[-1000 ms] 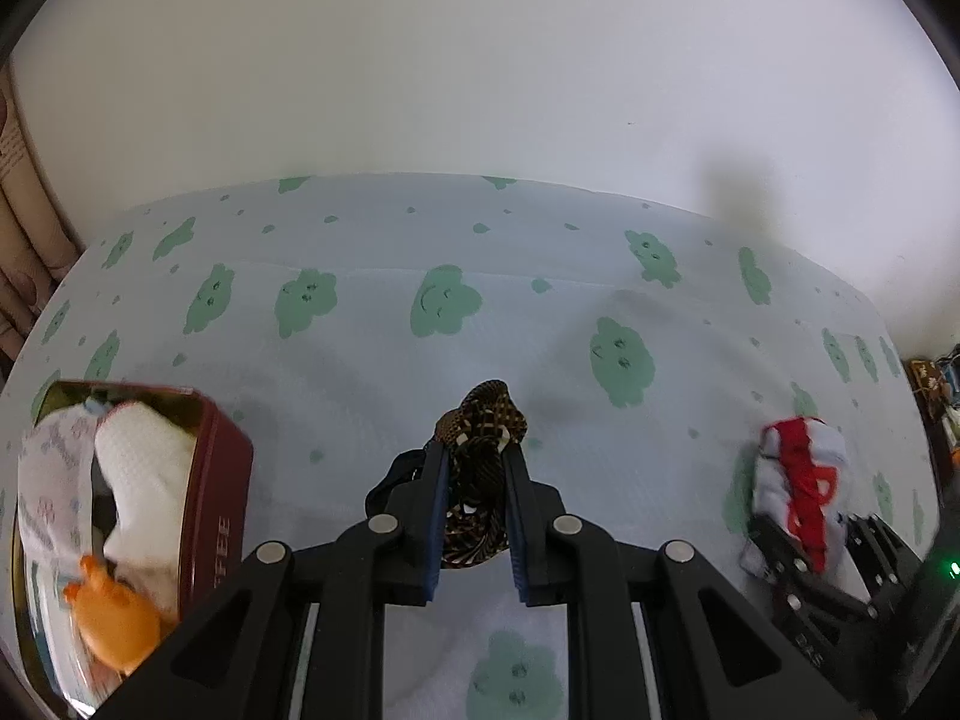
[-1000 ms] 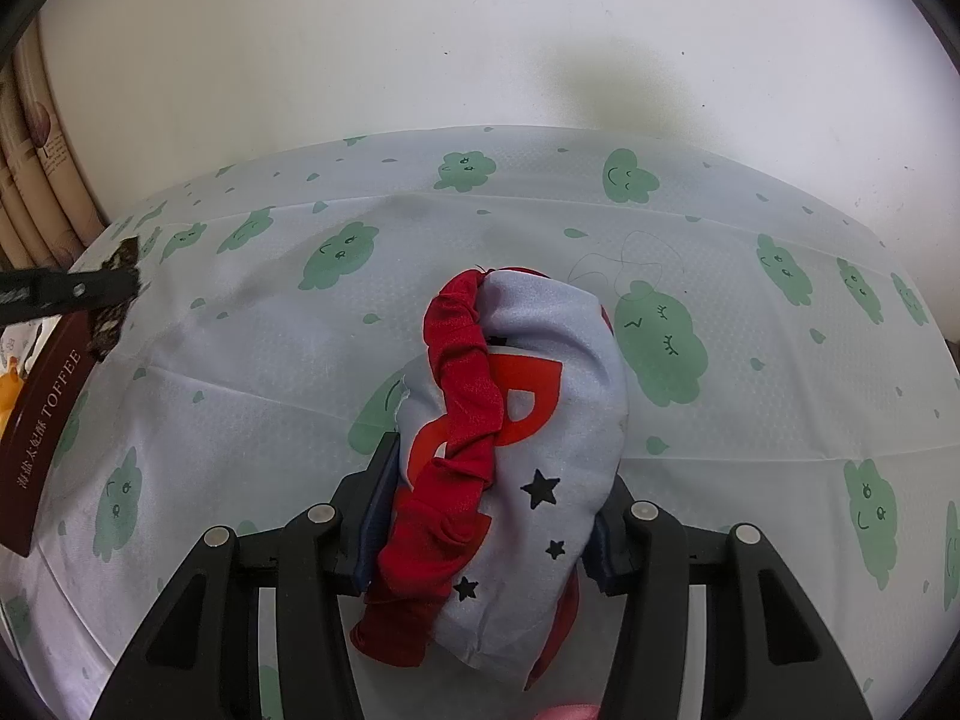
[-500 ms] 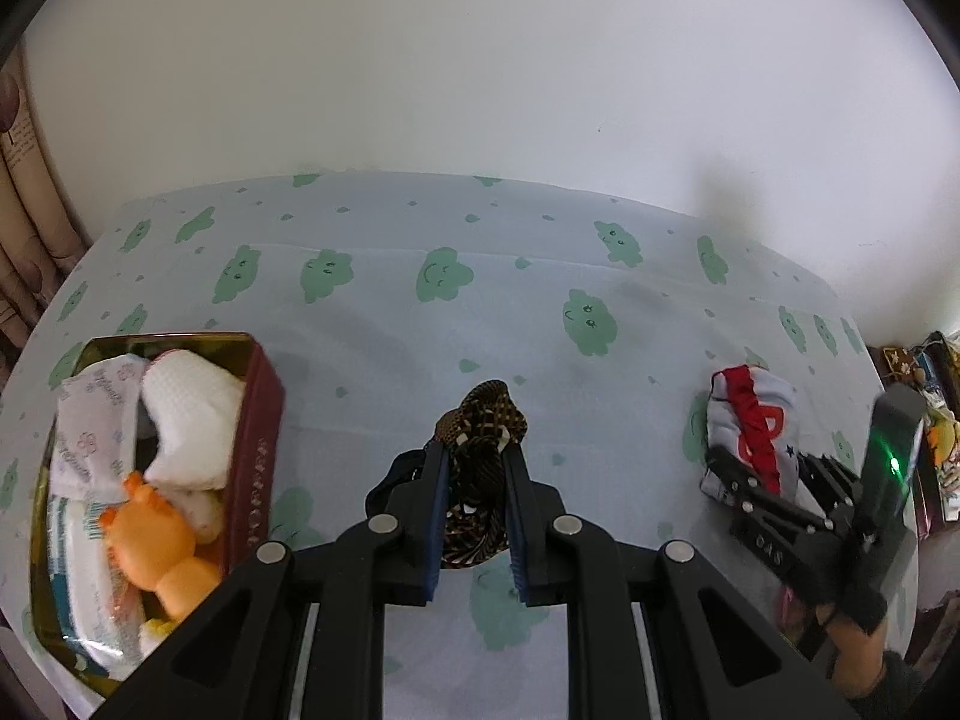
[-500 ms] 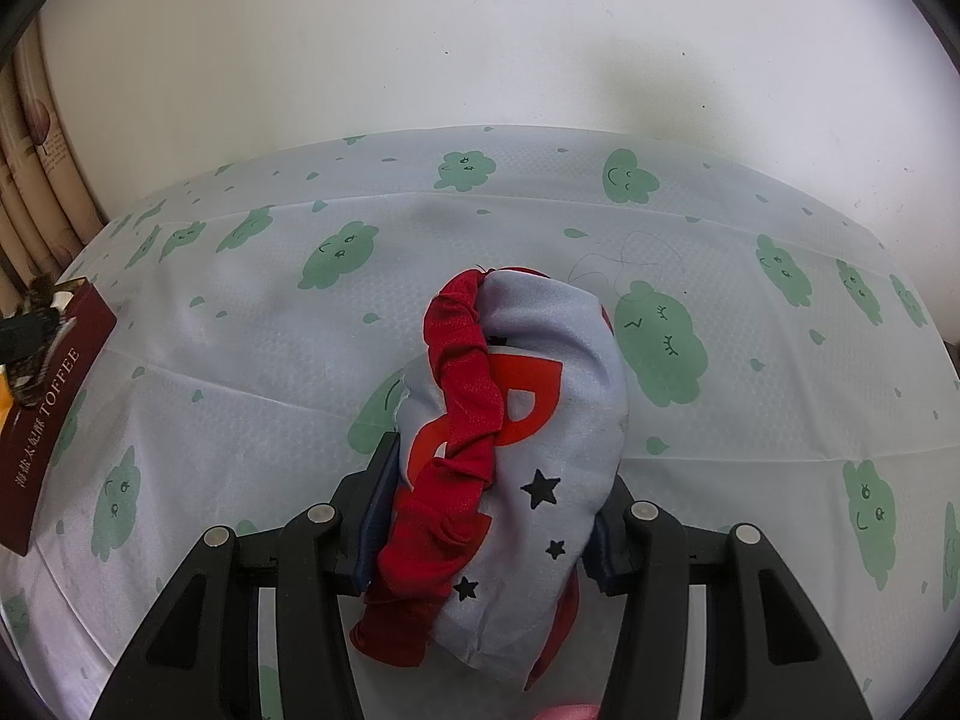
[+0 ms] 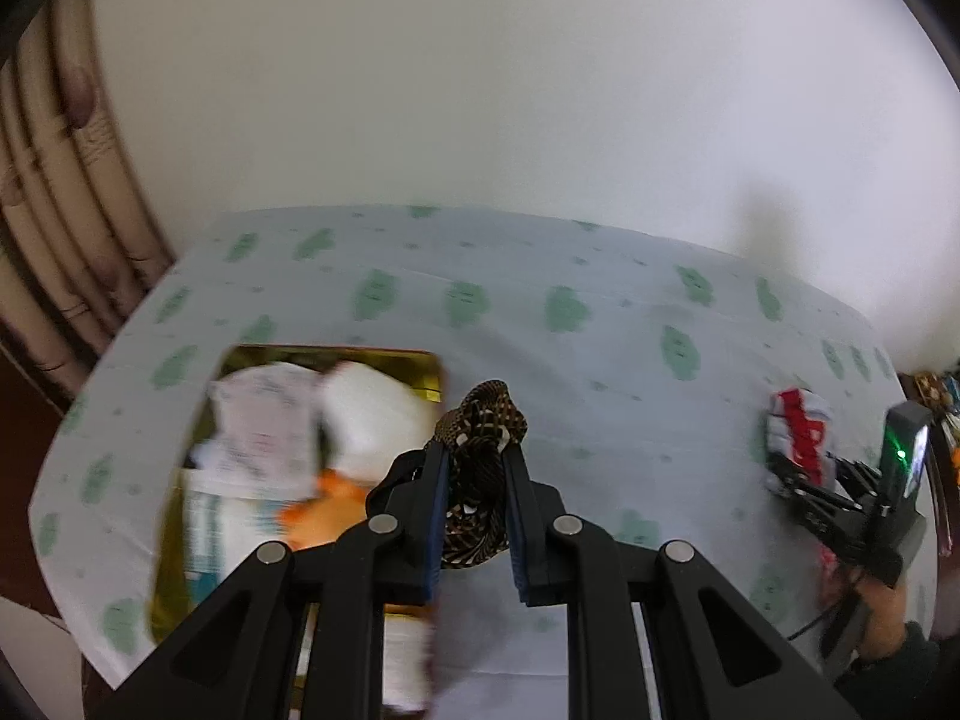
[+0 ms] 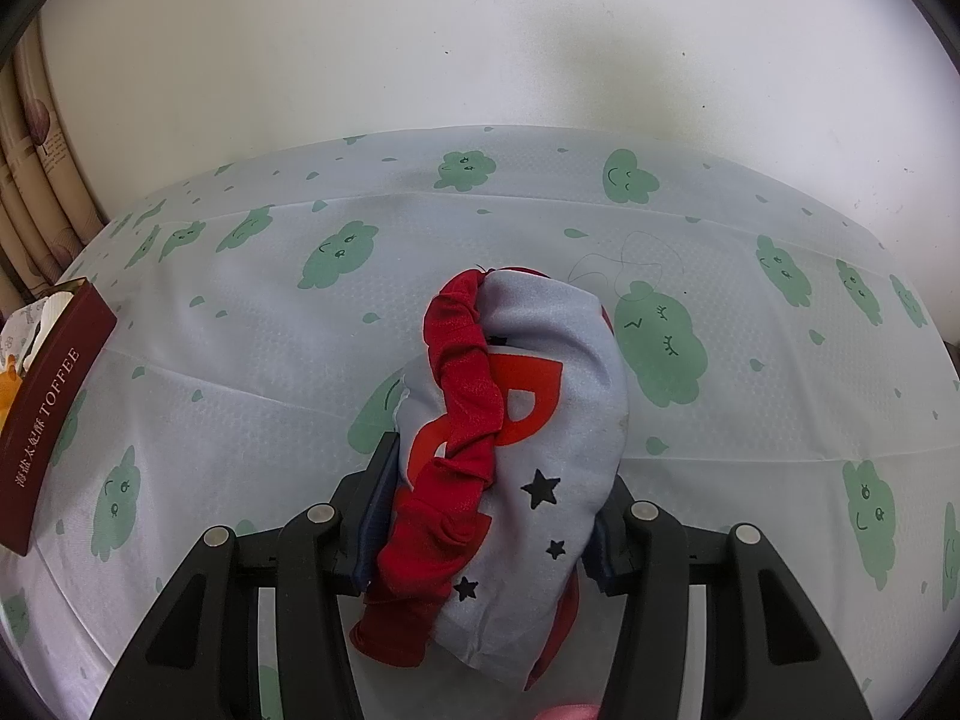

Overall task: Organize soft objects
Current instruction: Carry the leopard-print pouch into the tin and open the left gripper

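Observation:
My left gripper (image 5: 477, 450) is shut on a brown patterned fabric band (image 5: 480, 480) and holds it in the air over the right edge of a dark red toffee tin (image 5: 180, 480). Inside the tin lie a white cloth (image 5: 372, 420), printed tissue packs (image 5: 264, 420) and an orange soft toy (image 5: 324, 510). My right gripper (image 6: 498, 468) is shut on a grey cloth bundle with red trim and black stars (image 6: 528, 420), resting on the table. The left wrist view shows that bundle (image 5: 801, 426) and right gripper (image 5: 798, 468) at the far right. The tin's side (image 6: 48, 414) shows at the left of the right wrist view.
A pale tablecloth with green cloud faces (image 6: 336, 252) covers the table, which meets a white wall behind. Beige curtains (image 5: 66, 228) hang at the left. A person's hand (image 5: 882, 606) holds the right gripper. Small items (image 5: 936, 390) sit past the table's right edge.
My left gripper has carried the brown band up and leftward, from beside the tin to over its right edge. The right gripper and its bundle have stayed put.

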`<control>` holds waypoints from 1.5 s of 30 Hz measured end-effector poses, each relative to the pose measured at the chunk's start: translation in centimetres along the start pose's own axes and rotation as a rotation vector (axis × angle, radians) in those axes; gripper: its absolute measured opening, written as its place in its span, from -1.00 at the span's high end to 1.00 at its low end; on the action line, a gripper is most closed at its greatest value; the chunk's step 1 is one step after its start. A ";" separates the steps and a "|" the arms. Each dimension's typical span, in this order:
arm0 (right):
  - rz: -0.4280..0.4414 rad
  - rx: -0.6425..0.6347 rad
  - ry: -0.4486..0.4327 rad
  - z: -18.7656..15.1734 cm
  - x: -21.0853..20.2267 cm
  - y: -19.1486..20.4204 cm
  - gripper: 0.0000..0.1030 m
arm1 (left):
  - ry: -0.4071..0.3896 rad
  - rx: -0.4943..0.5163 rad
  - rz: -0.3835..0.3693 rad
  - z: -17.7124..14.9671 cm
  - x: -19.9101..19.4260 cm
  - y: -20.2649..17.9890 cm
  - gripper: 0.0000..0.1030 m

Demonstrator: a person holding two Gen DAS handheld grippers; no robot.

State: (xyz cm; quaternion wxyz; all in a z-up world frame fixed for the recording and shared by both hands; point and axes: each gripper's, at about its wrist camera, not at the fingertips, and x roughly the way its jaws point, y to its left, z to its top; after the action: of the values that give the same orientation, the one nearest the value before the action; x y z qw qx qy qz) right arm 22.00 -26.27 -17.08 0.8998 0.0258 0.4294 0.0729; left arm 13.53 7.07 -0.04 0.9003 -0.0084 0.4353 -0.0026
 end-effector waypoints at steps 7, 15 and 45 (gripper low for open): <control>-0.002 -0.002 0.001 0.0 0.0 0.0 0.02 | -0.015 -0.064 0.091 0.3 -0.3 5.6 0.66; -0.012 -0.009 0.003 0.1 0.1 0.1 0.03 | 0.024 -0.100 0.142 -0.4 2.0 8.9 0.66; -0.021 -0.017 0.005 0.1 0.1 0.1 0.02 | -0.049 -0.136 0.107 -1.1 1.0 10.8 0.17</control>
State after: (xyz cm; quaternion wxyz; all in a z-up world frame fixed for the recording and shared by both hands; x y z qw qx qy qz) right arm 22.07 -26.15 -17.08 0.8996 0.0134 0.4314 0.0673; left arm 13.29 17.83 -1.68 0.9068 -0.0465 0.4122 0.0754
